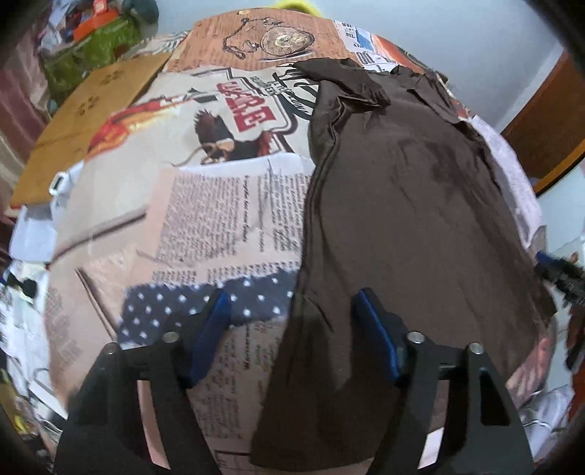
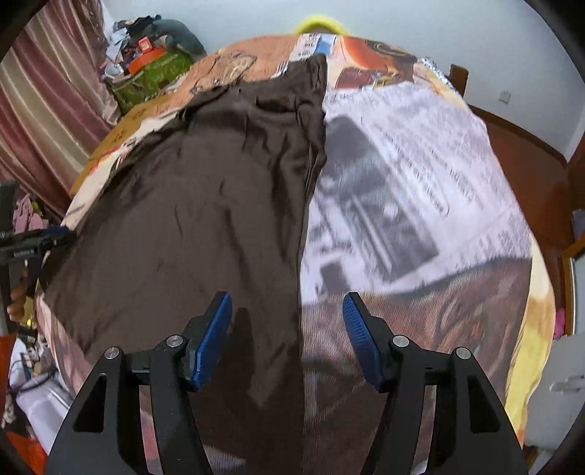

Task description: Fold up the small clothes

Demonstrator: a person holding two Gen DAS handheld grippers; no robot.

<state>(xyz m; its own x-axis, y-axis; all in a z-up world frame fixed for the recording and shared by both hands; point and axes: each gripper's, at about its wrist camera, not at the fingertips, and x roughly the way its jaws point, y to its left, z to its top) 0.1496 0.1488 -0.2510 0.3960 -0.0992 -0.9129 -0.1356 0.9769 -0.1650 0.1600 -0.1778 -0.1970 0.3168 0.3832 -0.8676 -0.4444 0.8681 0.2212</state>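
Note:
A dark brown garment lies spread flat on a table covered with a printed newspaper-pattern cloth. My left gripper is open and empty above the garment's left edge, near its front end. The garment also shows in the right wrist view, with a folded strip along its right side. My right gripper is open and empty above the garment's right edge near the front. The other gripper's tip shows at the garment's far left edge.
A cardboard piece lies at the table's far left. A green box and clutter stand behind the table by pink curtains. A wooden bed frame curves at the right. A yellow object peeks behind the table's far edge.

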